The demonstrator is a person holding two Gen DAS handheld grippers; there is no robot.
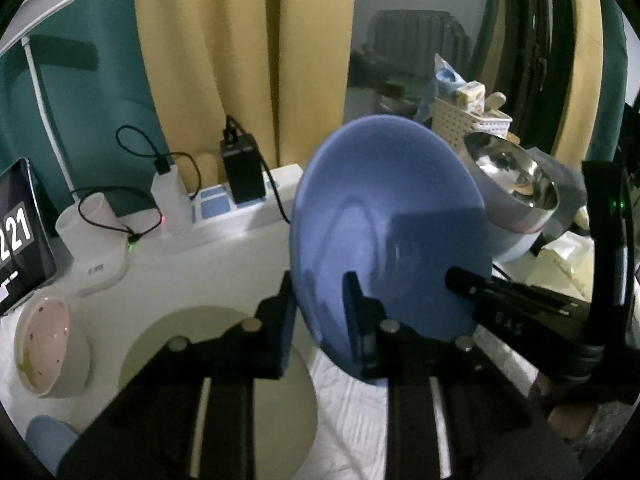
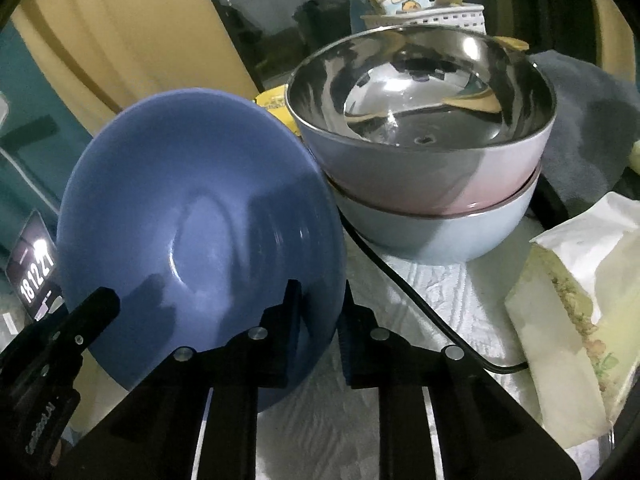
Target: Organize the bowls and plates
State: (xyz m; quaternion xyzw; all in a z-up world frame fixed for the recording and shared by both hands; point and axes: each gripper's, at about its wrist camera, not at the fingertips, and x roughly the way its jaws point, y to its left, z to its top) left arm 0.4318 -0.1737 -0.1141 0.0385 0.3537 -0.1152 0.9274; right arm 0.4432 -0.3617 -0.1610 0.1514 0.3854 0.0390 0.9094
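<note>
A blue plate (image 1: pixel 384 216) is held tilted on edge above the table, and it also shows in the right wrist view (image 2: pixel 192 216). My left gripper (image 1: pixel 320 320) is shut on its lower rim. My right gripper (image 2: pixel 320 320) is shut on the opposite rim; its fingers (image 1: pixel 464 280) show at the plate's right in the left view. A steel-lined pink bowl (image 2: pixel 420 120) is stacked in a pale blue bowl (image 2: pixel 440 232) just right of the plate. A beige plate (image 1: pixel 192 332) lies flat under my left gripper. A pink-lined bowl (image 1: pixel 48 348) lies tipped at left.
A power strip (image 1: pixel 240 208) with chargers and cables, a lamp base (image 1: pixel 92 248) and a clock tablet (image 1: pixel 20 236) stand at the back left. A white basket (image 1: pixel 468 124) is behind the bowls. A tissue pack (image 2: pixel 580 300) and black cable (image 2: pixel 400 288) lie right.
</note>
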